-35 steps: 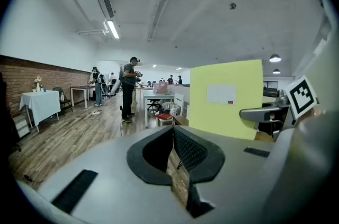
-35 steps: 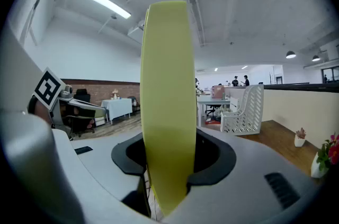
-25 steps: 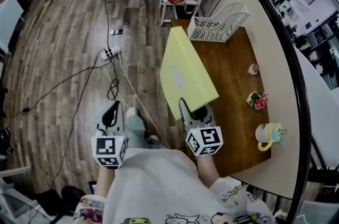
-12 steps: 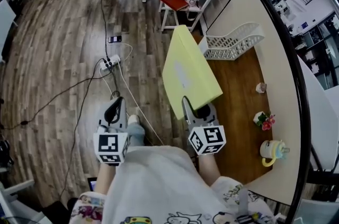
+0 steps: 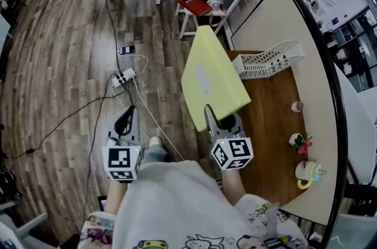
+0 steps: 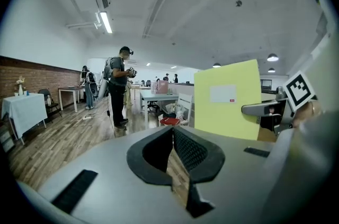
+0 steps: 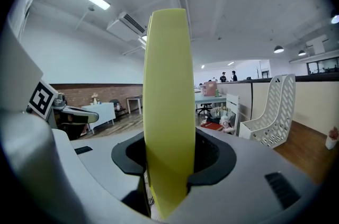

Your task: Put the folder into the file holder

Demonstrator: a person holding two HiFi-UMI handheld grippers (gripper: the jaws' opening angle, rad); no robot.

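Your right hand-held gripper (image 5: 219, 119) clamps the yellow folder (image 5: 211, 78) on edge, just beside the file holder (image 5: 268, 59); your left hand-held gripper (image 5: 125, 121), jaws together, holds nothing.

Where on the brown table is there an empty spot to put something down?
The table's bare wood between the file holder and the mug, left of the flowers, is free. The right edge is crowded: figurine, flowers, mug.

Wood-plank floor (image 5: 59, 65), brick wall (image 6: 53, 77), ceiling lights (image 6: 106, 21)
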